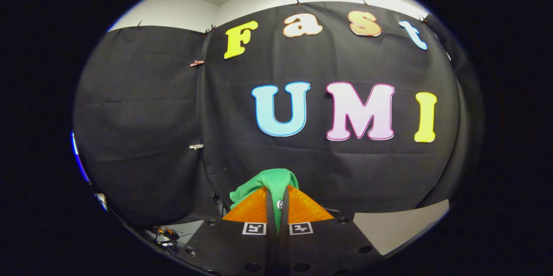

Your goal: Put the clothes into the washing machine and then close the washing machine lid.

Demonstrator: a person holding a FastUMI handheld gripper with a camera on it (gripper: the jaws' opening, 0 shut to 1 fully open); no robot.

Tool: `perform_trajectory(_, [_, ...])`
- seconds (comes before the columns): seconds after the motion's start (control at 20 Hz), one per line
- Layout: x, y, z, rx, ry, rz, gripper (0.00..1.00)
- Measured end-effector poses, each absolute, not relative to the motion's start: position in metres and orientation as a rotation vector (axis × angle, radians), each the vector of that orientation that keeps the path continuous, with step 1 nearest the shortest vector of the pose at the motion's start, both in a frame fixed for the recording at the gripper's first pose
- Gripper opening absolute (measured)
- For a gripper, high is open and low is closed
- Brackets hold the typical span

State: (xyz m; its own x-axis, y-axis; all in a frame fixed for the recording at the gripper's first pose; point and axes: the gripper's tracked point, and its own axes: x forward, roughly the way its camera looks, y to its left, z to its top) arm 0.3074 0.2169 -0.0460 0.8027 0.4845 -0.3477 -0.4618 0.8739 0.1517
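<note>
A green piece of clothing (270,181) is pinched between my two fingers, bunched up over their tips and hanging a little to the left. My gripper (277,204) is shut on it, the fingers pressed close together with only a thin strip of green cloth showing in the gap. I hold it up in the air, facing the black cloth wall of the booth.
The black cloth wall (302,146) stands straight ahead, with a white wall above it. Some cables and small devices (166,237) lie low on the left. A pale floor or table surface (402,224) shows low on the right.
</note>
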Motion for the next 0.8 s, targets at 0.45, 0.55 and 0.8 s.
perform_trajectory(0.45, [0.317, 0.258, -0.219, -0.026, 0.647, 0.627, 0.05])
perform_trajectory(0.55, [0.317, 0.259, -0.254, -0.056, 0.723, 0.646, 0.05])
perform_trajectory(0.8, [0.311, 0.262, -0.302, -0.12, 0.819, 0.665, 0.05])
